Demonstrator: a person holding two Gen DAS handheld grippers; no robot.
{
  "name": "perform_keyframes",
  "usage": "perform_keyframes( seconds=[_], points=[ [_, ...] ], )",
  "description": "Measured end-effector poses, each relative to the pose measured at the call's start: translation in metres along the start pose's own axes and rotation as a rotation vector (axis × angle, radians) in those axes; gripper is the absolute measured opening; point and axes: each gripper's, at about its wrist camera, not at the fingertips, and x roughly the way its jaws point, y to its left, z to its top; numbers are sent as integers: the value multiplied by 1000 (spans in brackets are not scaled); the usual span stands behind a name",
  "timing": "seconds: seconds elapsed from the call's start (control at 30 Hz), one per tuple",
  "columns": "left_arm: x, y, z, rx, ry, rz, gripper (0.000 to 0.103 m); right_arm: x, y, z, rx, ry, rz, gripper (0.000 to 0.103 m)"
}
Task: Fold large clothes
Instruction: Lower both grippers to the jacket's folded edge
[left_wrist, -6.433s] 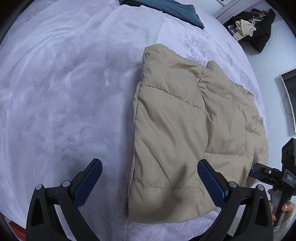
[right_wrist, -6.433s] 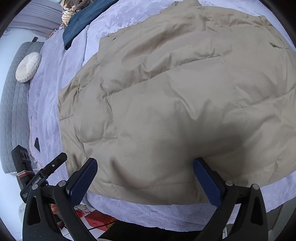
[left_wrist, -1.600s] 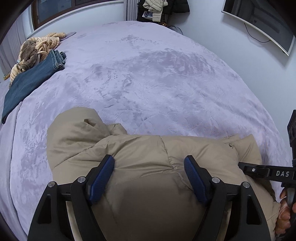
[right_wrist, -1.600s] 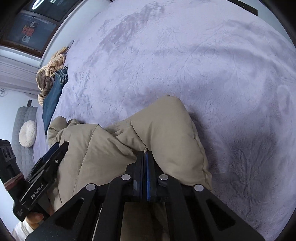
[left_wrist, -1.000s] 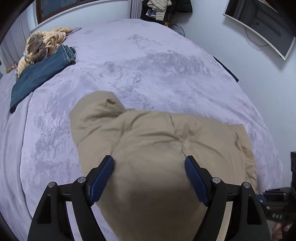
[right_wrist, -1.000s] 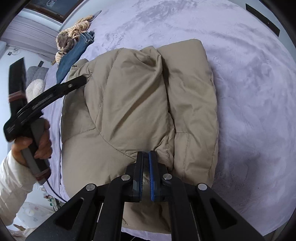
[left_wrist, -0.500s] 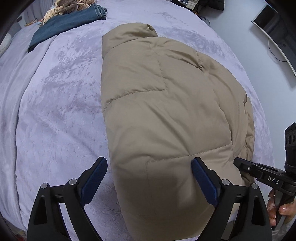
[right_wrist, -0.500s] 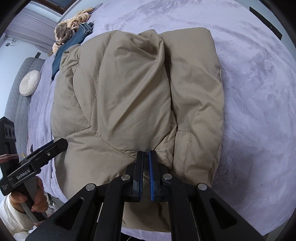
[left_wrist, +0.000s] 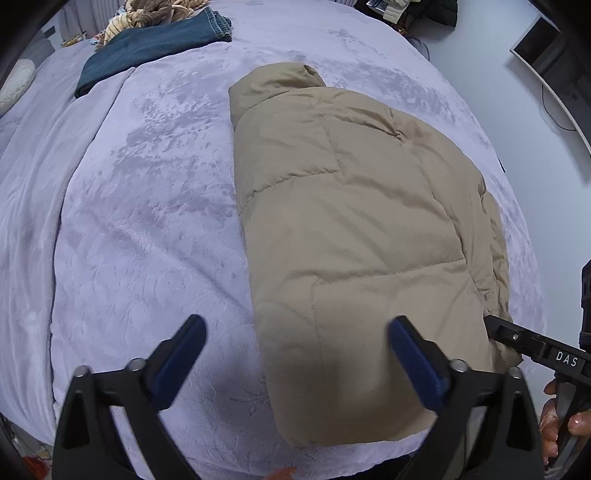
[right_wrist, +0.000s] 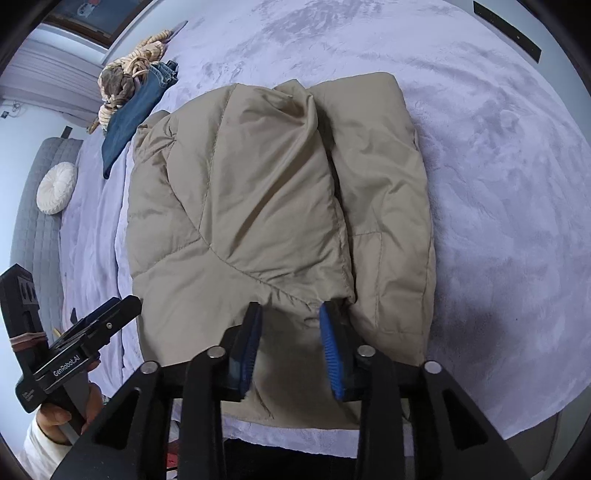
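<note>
Folded tan puffer jacket (left_wrist: 354, 236) lay on the bed (left_wrist: 147, 221), near edge. Left gripper (left_wrist: 295, 354) jaws were fully spread, empty. Right gripper (right_wrist: 291, 347) jaws had just been opening, hem between but released. Best: lift clear w/o dragging the fold.

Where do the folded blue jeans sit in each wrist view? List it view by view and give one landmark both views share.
Left wrist view: folded blue jeans lie at the top left, on the lilac bedspread, up and left of the tan puffer jacket.
Right wrist view: the jeans lie at the upper left, just beyond the jacket's far left corner.
Shared landmark: the striped knitted bundle beside the jeans.
</note>
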Motion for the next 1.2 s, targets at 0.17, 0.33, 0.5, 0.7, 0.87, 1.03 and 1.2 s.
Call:
perform_keyframes(
  seconds=[0.17, 0.33, 0.5, 0.7, 0.87, 1.03, 1.2],
  points=[
    [-4, 4, -7, 34, 8, 0, 103, -3, 3, -11, 26, -10, -10, 43],
    [-11, 9, -11, 55, 4, -6, 103, -9, 8, -20, 43, -31, -19, 51],
    [-17, 16, -14, 77, -4, -14, 103, -18, 15, -35, 68, -68, -17, 62],
    [-24, 30, -12, 62, -9, -25, 103, -23, 22, -45, 90, -84, -8, 71],
    [-22, 35, 1, 32, -18, -41, 103, -33, 16, -28, 104, -107, 13, 79],
    [-6, 24, 23, -12, -3, -21, 103, -37, -4, 5, 96, -100, 18, 79],
    [7, 14, 43, -69, -5, -39, 103, -29, -34, 40, 106, -50, 40, 79]
  ],
)
